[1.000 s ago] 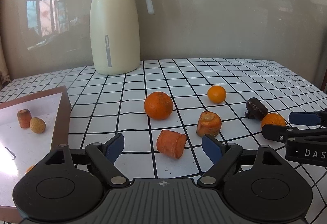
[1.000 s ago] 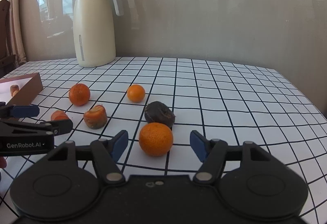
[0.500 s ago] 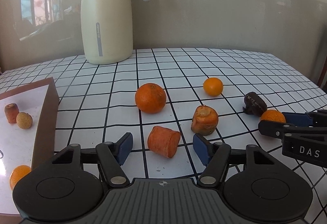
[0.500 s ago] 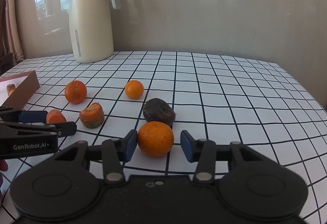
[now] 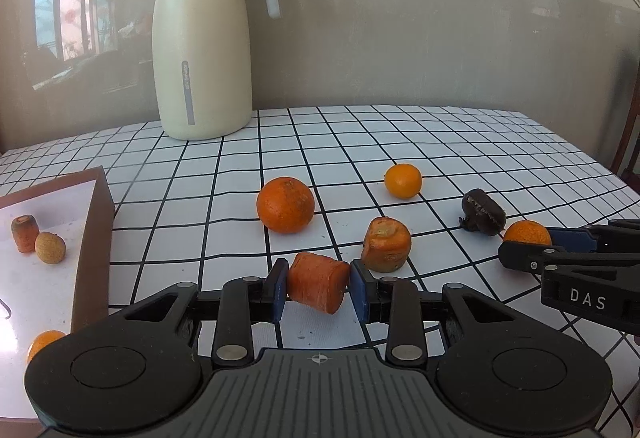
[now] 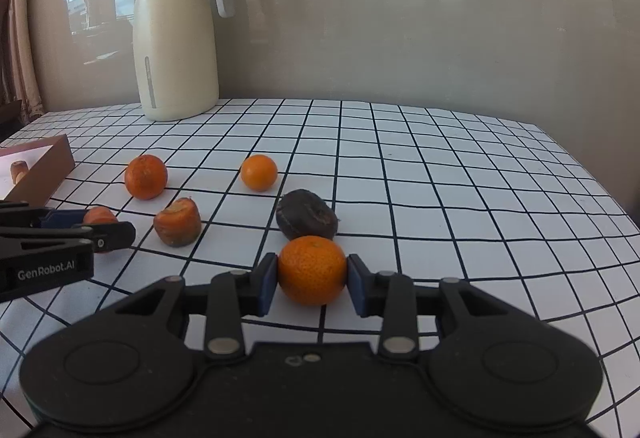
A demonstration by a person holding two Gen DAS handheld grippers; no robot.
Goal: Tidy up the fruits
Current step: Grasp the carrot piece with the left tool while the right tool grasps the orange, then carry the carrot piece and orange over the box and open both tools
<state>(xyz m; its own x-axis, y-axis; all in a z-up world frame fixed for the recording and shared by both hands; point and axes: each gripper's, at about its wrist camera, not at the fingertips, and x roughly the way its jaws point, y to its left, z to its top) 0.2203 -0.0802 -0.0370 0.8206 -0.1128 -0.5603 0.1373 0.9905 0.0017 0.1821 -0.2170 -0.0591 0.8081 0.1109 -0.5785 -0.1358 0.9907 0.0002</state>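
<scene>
The right gripper has white letters on its black side. They say "DAS", and the rest is cut off at the edge. The left gripper has white letters on its black side too. They say "GenRobot.AI". The jug has a grey strip with small writing on it, too tiny to read.

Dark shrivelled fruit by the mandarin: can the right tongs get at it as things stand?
Probably not yet. The right tongs are shut on the round orange mandarin, which sits directly in front of the dark shrivelled fruit. Nothing else blocks it, but the tongs would have to unload first.
</scene>
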